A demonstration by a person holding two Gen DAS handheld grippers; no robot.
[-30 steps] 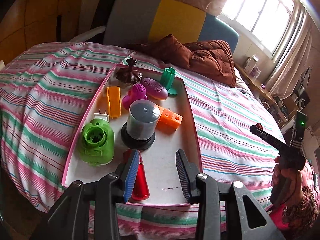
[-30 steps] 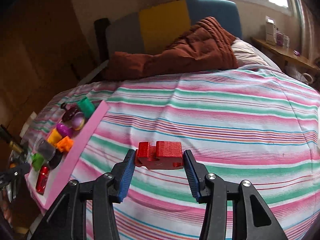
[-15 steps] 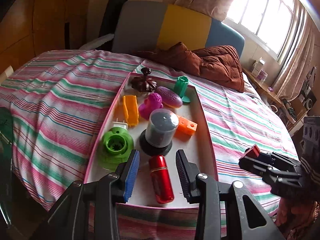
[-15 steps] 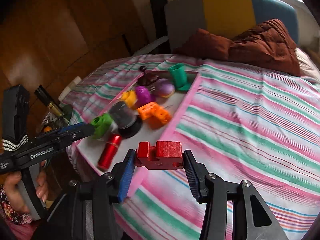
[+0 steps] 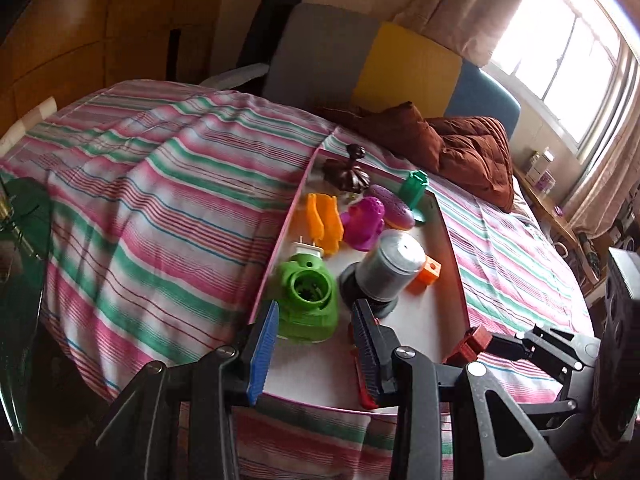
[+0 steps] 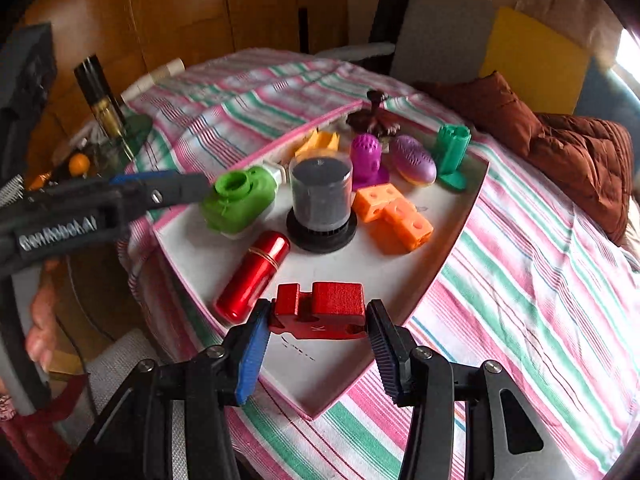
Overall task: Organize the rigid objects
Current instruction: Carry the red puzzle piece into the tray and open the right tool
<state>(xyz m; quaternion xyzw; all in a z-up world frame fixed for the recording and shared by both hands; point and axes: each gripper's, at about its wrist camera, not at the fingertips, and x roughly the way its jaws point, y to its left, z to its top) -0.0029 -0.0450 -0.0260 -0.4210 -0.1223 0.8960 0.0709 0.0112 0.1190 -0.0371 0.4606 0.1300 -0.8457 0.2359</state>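
A white tray with a pink rim (image 6: 460,236) lies on the striped bed and holds several toys. My right gripper (image 6: 316,320) is shut on a red block (image 6: 320,310) and holds it over the tray's near corner. It also shows in the left wrist view (image 5: 474,342) at the tray's right rim. My left gripper (image 5: 316,340) is open and empty at the tray's near edge, with the green plug-in device (image 5: 308,300) between its fingers. A red cylinder (image 6: 254,276) lies in the tray, mostly hidden in the left wrist view.
In the tray stand a grey cylinder on a black base (image 6: 322,204), an orange block (image 6: 396,216), a magenta piece (image 6: 366,156), a purple oval (image 6: 412,160), a green holder (image 6: 452,152), a brown ornament (image 6: 374,118). A brown blanket (image 5: 460,148) lies behind. A side table with a bottle (image 6: 100,100) stands left.
My right gripper has swung left with the red block, from over the bedspread to over the tray's near corner. My left gripper has shifted left, from around the red cylinder to the green device.
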